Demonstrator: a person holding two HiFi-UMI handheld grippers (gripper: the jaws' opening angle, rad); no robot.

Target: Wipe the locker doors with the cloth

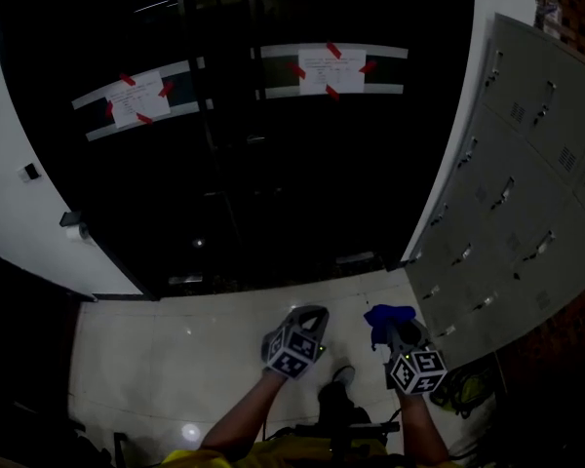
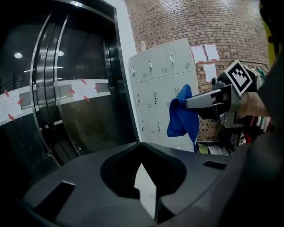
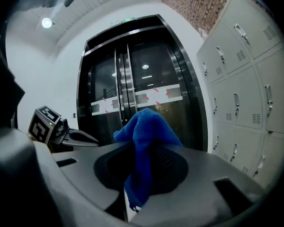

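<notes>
A blue cloth hangs crumpled from my right gripper, which is shut on it. The grey locker doors stand to the right, a short way off, and neither gripper touches them. My left gripper is held beside the right one, its jaws meeting at the tips with nothing in them. Both grippers are low, over the pale floor, pointing toward the dark doors.
Dark glass doors fill the front, with taped paper sheets on them. A white wall lies at the left, and a brick wall rises behind the lockers. My shoe shows on the tiled floor.
</notes>
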